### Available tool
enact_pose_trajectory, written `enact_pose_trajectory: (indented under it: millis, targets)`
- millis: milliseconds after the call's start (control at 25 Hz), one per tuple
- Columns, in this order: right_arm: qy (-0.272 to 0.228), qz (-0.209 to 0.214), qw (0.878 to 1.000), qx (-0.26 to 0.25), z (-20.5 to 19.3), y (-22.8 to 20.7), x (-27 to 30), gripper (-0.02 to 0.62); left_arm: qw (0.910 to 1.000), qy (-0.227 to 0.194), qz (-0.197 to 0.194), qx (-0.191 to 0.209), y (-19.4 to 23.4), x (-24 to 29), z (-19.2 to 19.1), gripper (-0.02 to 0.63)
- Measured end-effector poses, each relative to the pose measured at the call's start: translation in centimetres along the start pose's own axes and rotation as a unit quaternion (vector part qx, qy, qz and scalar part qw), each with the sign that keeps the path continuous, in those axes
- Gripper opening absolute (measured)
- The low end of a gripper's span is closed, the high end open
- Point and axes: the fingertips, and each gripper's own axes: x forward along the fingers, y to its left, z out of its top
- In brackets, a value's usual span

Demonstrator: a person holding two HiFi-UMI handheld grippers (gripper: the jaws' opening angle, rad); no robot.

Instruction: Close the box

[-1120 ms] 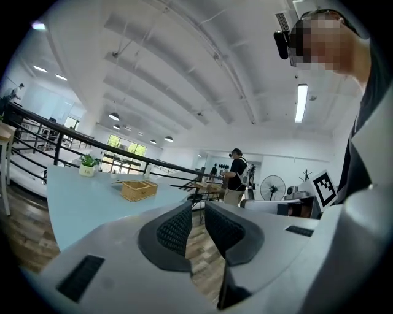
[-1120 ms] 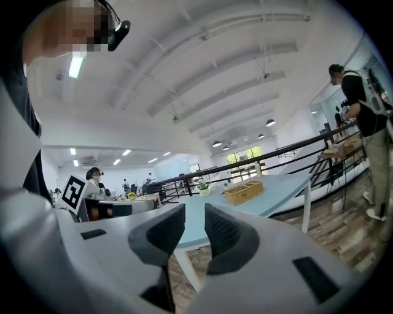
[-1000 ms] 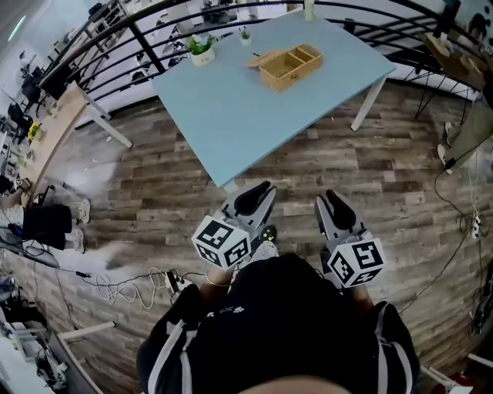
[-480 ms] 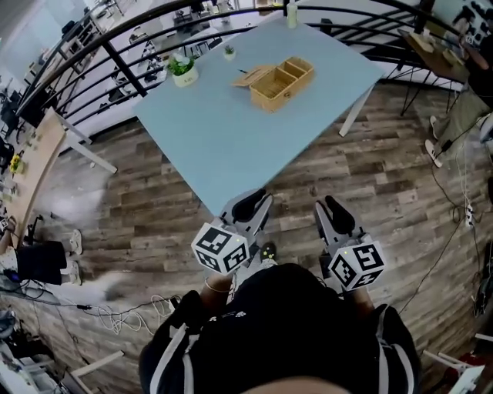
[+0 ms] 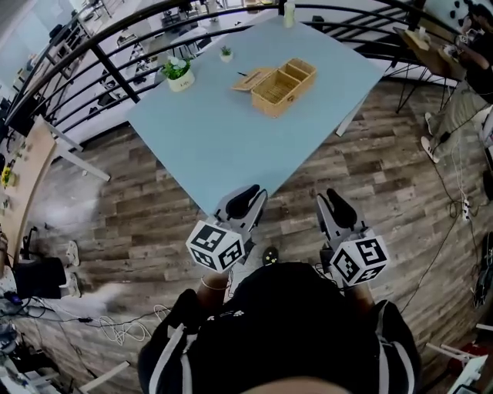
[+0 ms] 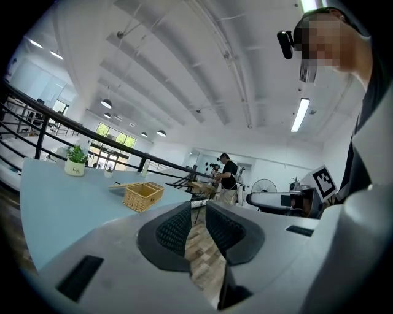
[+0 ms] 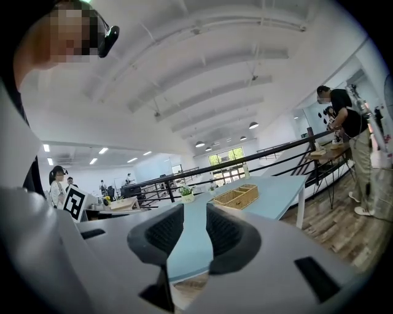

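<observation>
A woven wicker box point(image 5: 283, 85) stands on the far part of the light blue table point(image 5: 223, 146), its flat lid point(image 5: 253, 77) swung open to the left. It also shows small in the left gripper view as the box point(image 6: 142, 195) and in the right gripper view as the box point(image 7: 238, 196). My left gripper point(image 5: 245, 198) and right gripper point(image 5: 337, 204) are held low by my body, short of the table's near corner and far from the box. Each gripper, left point(image 6: 196, 211) and right point(image 7: 194, 214), has a narrow gap between its pads with nothing in it.
A potted plant point(image 5: 179, 73), a smaller pot point(image 5: 225, 53) and a bottle point(image 5: 289, 11) stand near the table's far edges. A black railing point(image 5: 115, 65) runs behind. Cables point(image 5: 115, 327) lie on the wood floor at left. A person point(image 7: 344, 122) stands at a bench to the right.
The table and box have shifted left and nearer in the head view as I step closer. Both grippers stay low by my body.
</observation>
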Motion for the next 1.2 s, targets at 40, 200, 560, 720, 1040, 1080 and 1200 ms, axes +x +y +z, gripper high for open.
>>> enact_pose_trajectory:
  millis: [40, 200, 560, 720, 1040, 1080, 1200]
  targets:
    - [0.001, 0.0, 1.0, -0.001, 0.0, 0.1, 0.3, 0.114, 1.0, -0.001, 0.0, 0.0, 0.4, 0.0, 0.1, 0.054]
    - [0.011, -0.004, 1.0, -0.002, -0.4, -0.1, 1.1, 0.114, 1.0, 0.001, 0.001, -0.006, 1.7, 0.6, 0.0, 0.054]
    - [0.013, -0.014, 1.0, 0.012, -0.1, -3.3, 3.5, 0.115, 0.9997, 0.023, 0.003, -0.01, 3.5, 3.6, -0.5, 0.064]
    - [0.011, -0.006, 1.0, 0.007, 1.0, -5.2, 5.3, 0.115, 0.9997, 0.018, 0.011, -0.008, 4.5, 5.9, 0.3, 0.066]
    - [0.019, 0.024, 0.999, 0.008, 2.7, -10.8, 9.9, 0.115, 0.999, 0.012, 0.039, -0.021, 7.0, 11.9, 1.5, 0.075]
    - [0.022, 0.029, 0.999, 0.008, 2.9, -11.7, 10.6, 0.115, 0.9986, 0.011, 0.045, -0.025, 7.4, 12.7, 1.5, 0.075]
    - [0.025, 0.039, 0.999, 0.007, 3.6, -14.0, 12.0, 0.115, 0.9976, 0.012, 0.06, -0.033, 8.1, 14.9, 1.5, 0.075]
